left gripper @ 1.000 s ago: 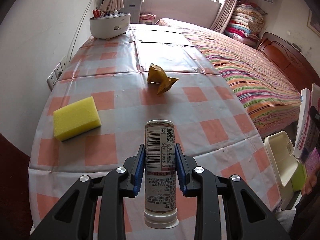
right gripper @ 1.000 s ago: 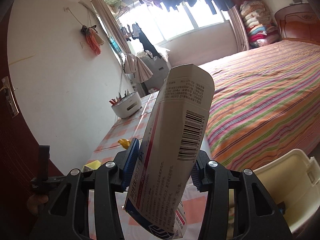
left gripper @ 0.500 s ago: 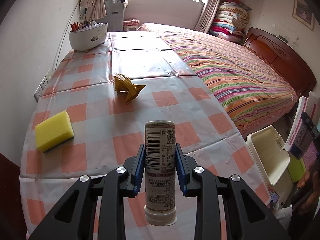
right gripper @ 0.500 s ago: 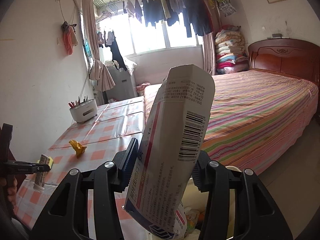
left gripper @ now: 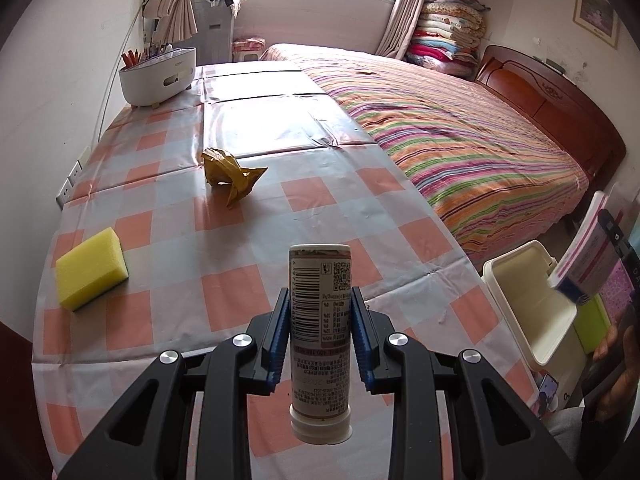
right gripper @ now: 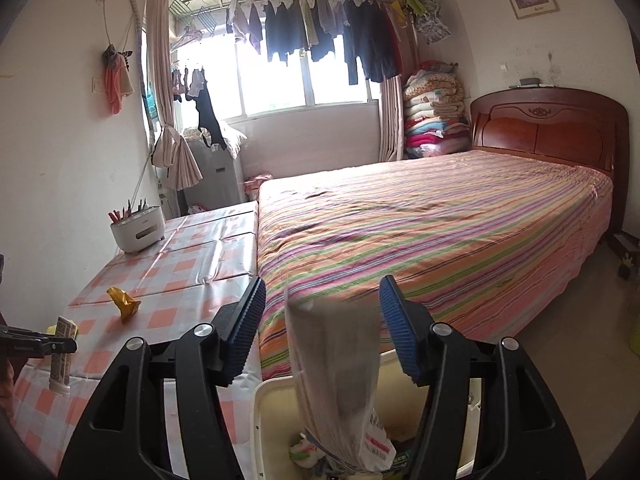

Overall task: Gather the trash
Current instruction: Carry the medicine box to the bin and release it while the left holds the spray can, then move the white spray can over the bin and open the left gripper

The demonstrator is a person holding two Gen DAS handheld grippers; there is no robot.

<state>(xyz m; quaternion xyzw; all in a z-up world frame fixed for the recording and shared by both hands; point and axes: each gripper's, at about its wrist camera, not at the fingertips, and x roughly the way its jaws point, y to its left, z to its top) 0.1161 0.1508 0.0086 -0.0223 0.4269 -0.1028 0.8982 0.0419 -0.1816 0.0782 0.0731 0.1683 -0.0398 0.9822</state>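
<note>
Our right tool [right gripper: 322, 312] has just spread, dropping the carton [right gripper: 336, 376] into the bin [right gripper: 276, 432]. Our left tool [left gripper: 320, 336] pinches the bottle [left gripper: 320, 332] above the table [left gripper: 240, 248]; binning it comes next.

Glossy plastic check cloth [left gripper: 320, 216] on worktop, creased. Yellow sponge [left gripper: 90, 274] matt, porous. Crumpled yellow wrapper [left gripper: 230, 174] shiny. Bottle [left gripper: 320, 320] with paper label, smooth plastic cap. Carton [right gripper: 336, 376] matt card. Bin [left gripper: 520, 304] smooth cream plastic. Headboard [right gripper: 548, 128] polished wood. Tongs' pads [right gripper: 248, 320] ribbed blue rubber.
</note>
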